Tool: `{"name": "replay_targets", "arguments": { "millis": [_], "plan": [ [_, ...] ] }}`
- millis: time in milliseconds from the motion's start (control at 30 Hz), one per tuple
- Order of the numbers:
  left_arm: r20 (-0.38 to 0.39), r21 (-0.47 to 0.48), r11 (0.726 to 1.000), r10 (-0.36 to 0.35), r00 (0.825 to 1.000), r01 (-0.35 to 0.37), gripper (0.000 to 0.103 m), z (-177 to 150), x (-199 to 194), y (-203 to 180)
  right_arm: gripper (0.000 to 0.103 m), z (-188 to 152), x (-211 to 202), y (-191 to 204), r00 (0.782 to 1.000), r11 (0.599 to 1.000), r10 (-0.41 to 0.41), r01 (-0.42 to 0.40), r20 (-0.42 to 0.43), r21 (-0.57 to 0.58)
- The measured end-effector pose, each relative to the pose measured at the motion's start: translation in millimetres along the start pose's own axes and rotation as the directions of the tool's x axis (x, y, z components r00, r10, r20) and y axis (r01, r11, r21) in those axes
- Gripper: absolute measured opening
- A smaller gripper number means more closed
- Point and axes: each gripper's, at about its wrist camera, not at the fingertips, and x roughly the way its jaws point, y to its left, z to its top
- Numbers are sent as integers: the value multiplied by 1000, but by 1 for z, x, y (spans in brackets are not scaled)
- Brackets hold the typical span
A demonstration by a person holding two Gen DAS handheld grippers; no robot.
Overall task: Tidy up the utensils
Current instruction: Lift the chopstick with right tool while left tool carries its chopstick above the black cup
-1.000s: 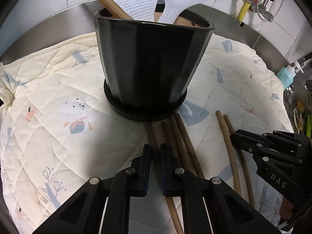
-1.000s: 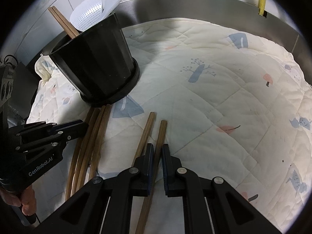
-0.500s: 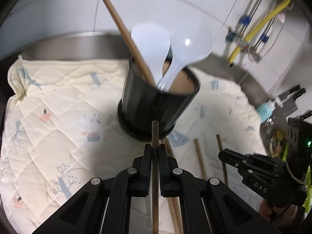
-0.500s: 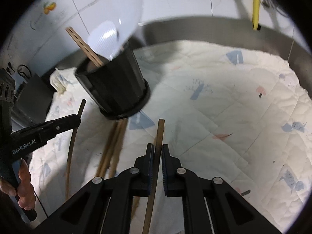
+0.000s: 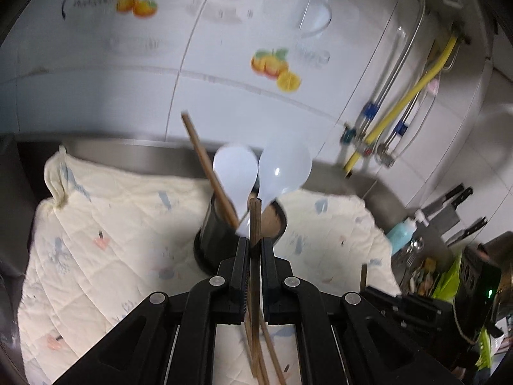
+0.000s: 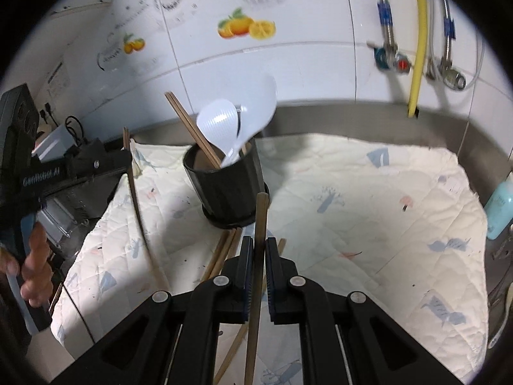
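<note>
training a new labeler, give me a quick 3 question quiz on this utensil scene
1. True or false: each tool, left tool and right tool, is shut on a wooden chopstick.
2. What white items stand in the black holder? A) forks B) rice paddles C) whisks
3. Fill in: more chopsticks lie on the quilted ____.

Key: 1 true; 2 B, rice paddles; 3 mat.
</note>
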Motion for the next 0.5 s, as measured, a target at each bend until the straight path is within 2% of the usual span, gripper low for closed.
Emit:
{"name": "replay_targets", "arguments": {
  "millis": [267,500],
  "plan": [
    [123,27,1000,-18,992,15,6,46,-32,-15,9,17,-24,11,996,1000,-1,3,85,-30],
    [216,57,998,-32,976,20,6,89,-49,-24,9,42,-35,17,989,999,6,1,149,-45]
  ]
}}
